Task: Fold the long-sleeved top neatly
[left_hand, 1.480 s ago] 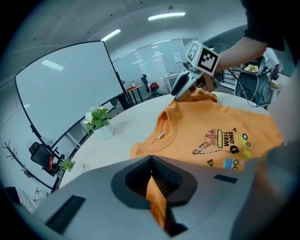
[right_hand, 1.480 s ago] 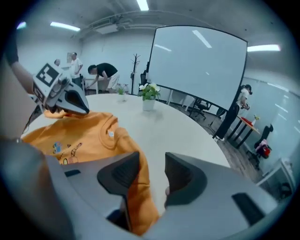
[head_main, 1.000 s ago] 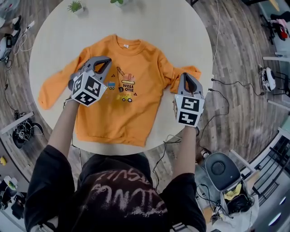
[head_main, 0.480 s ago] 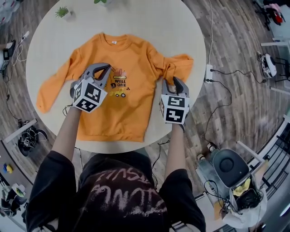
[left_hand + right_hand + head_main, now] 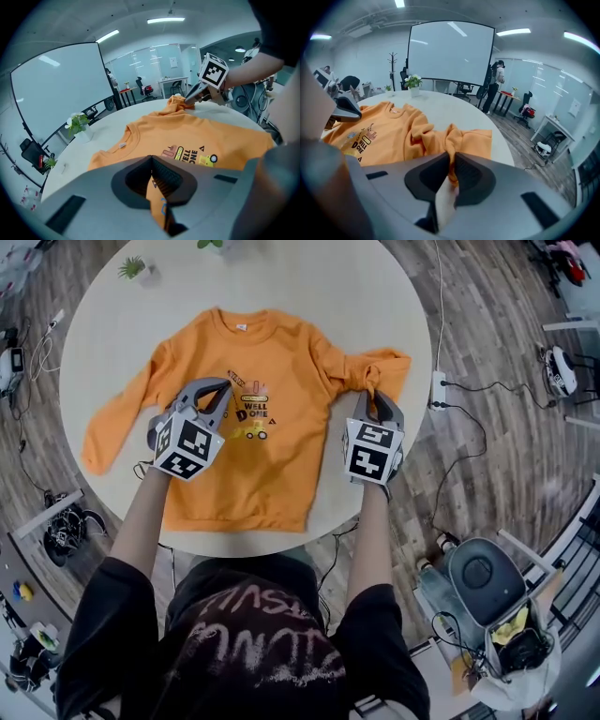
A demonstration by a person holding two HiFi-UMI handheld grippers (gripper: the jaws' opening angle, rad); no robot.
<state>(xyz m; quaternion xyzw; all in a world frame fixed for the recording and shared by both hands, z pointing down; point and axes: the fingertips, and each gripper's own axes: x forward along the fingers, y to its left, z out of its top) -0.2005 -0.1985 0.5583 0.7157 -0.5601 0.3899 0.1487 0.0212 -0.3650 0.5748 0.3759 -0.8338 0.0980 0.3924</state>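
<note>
So the orange long-sleeved top (image 5: 272, 427) is lying face up on the round white bench (image 5: 356, 296). The collar points away from me and the hem (image 5: 234, 519) sits near my edge of the bench. The body is spread out pretty flat, with the little truck print (image 5: 251, 413) showing in the middle.

My right tongs (image 5: 373, 397) are over at the right side of the top. They're closing right now, and the crumpled sleeve (image 5: 380, 371) is between them. In the right gripper view a ridge of orange fabric is squeezed up between the two pads. That sleeve is scrunched into a lump near the bench's right edge, pulled in against the body rather than stretched out.

My left tongs (image 5: 220, 386) are closed all the way with nothing in them. They're angled down over the left chest area, just beside the print. I only see the top through the slit behind the tips, and I can't tell if the tips actually touch the fabric.

The other sleeve (image 5: 117, 423) is laid out long toward the left edge. A small potted plant (image 5: 134, 268) stands at the far left of the bench, well apart from the top.
</note>
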